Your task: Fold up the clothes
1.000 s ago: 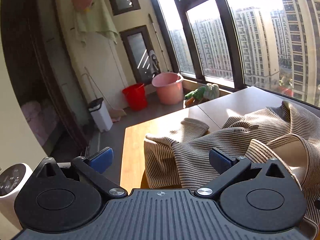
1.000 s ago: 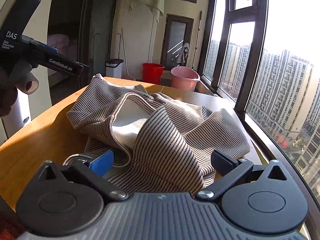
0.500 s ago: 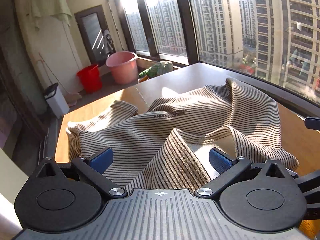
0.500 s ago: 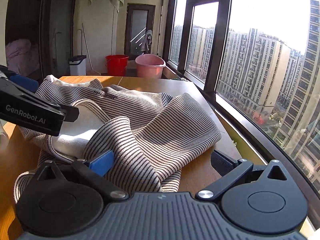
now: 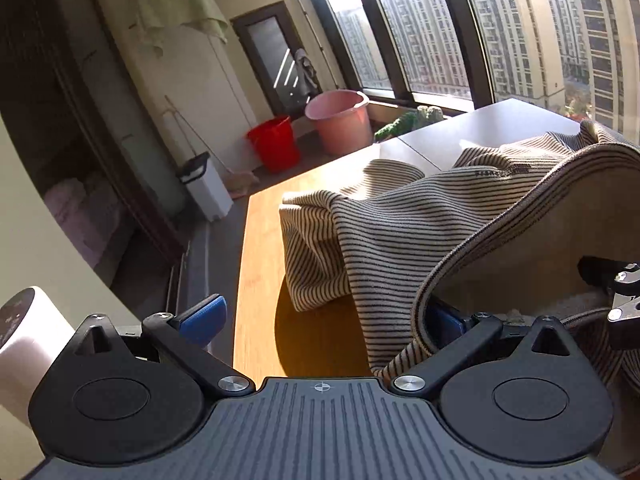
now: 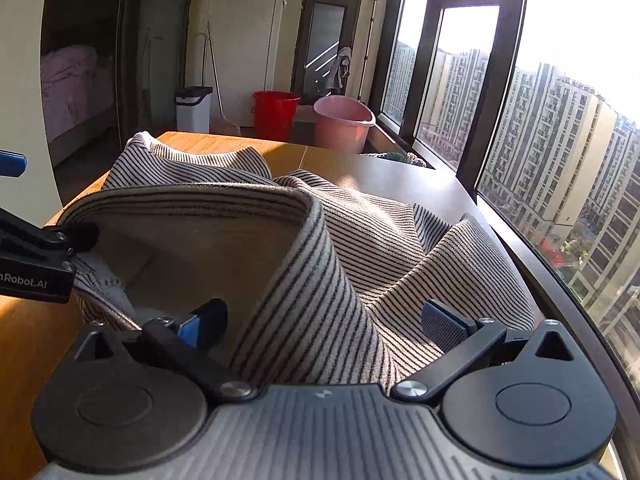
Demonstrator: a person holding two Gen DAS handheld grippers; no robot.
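Two grippers are held wide open: left gripper (image 5: 326,318) and right gripper (image 6: 320,322), nothing clamped. The striped garment (image 6: 352,240) is heaped on the counter (image 5: 260,264), draped between the right gripper's fingers.

The table (image 5: 260,264) in front of me was a warm orange wood on my near side, and toward the windows it changed to a pale grey panel (image 6: 384,176), the two meeting at a straight seam. On it lay one thing only, the striped garment (image 5: 384,224), heaped and rumpled, part of it raised off the surface with its plain cream inside showing. Sunlight fell across the wood and cloth, with a dark shadow under the lifted fold.
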